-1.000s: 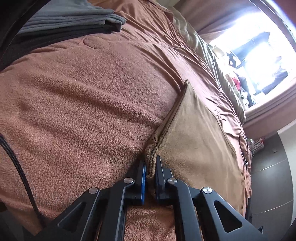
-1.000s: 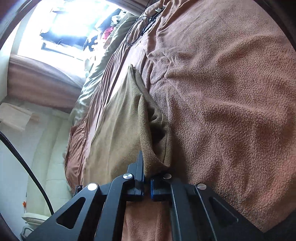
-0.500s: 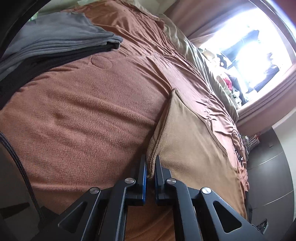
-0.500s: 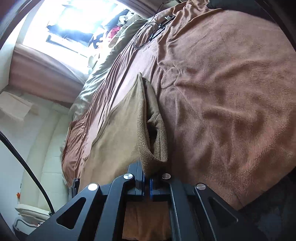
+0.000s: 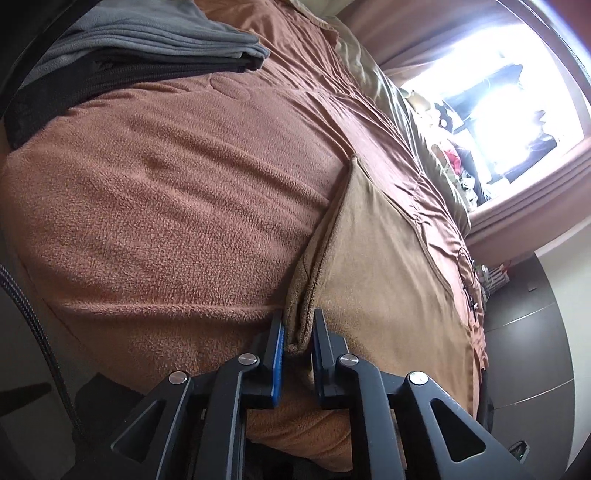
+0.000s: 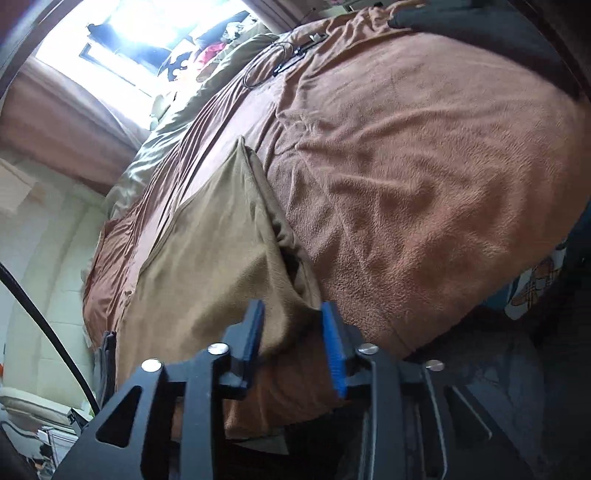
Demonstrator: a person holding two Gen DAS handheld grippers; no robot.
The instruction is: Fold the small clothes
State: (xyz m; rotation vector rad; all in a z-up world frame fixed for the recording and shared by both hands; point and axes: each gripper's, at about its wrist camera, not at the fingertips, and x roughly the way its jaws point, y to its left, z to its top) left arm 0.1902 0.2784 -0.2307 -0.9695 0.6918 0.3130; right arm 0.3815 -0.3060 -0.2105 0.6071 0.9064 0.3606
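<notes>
Handling: the tan cloth (image 5: 373,266) looks light, soft and limp fleece; it drapes and shows no stiffness, so I judge it will sag between grips and cling a little to the blanket. Best hold is at a hemmed corner, both layers together. It lies on the bed, folded over, its near edge at both claws.

Left claw (image 5: 298,341): jaws opening, narrowly apart, the doubled cloth corner between them, apparently no longer pinched.

Right claw (image 6: 293,325): jaws opening, wide apart; the other corner sags loose between them, unpressed.

Surface: brown fleece blanket (image 5: 177,192) on the bed, soft and rumpled, so folds may not sit crisp. Grey folded stack (image 5: 147,44) at far left. Bright window (image 6: 136,29) beyond; cable (image 6: 273,62) lies on the bed farther off.
</notes>
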